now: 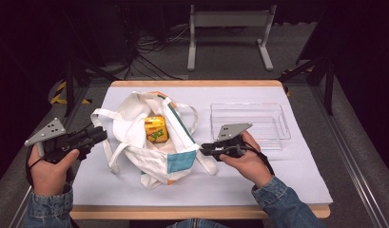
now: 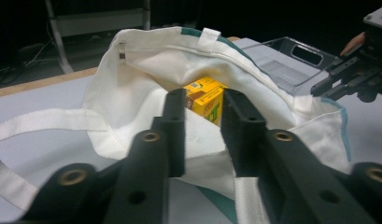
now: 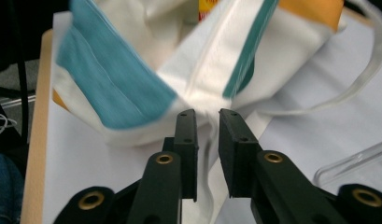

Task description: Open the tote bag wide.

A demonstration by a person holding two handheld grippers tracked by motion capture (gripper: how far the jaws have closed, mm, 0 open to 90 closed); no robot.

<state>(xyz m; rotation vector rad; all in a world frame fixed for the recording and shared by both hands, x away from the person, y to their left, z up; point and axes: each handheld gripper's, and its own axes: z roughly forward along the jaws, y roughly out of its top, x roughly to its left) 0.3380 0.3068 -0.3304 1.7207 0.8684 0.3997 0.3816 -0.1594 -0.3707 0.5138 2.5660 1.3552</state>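
Observation:
A white cloth tote bag (image 1: pixel 135 118) with teal and orange patches lies open in the middle of the table. Inside it sits a yellow carton (image 1: pixel 155 129). My left gripper (image 1: pixel 101 135) is at the bag's left side, by a handle strap. In the left gripper view its jaws (image 2: pixel 205 100) stand apart and look into the bag's mouth (image 2: pixel 132 84) at the carton (image 2: pixel 205 93), with nothing pressed between them. My right gripper (image 1: pixel 204 149) is at the bag's right edge. Its jaws (image 3: pixel 207 114) stand slightly apart with a fold of the white bag fabric (image 3: pixel 202 88) loose between them.
A clear plastic bin (image 1: pixel 249 124) stands right of the bag, just behind my right hand; its corner (image 3: pixel 357 163) shows in the right gripper view. A white mat (image 1: pixel 258 175) covers the wooden table. A loose handle strap (image 3: pixel 357 84) lies on the mat. A white stand (image 1: pixel 228 21) is behind the table.

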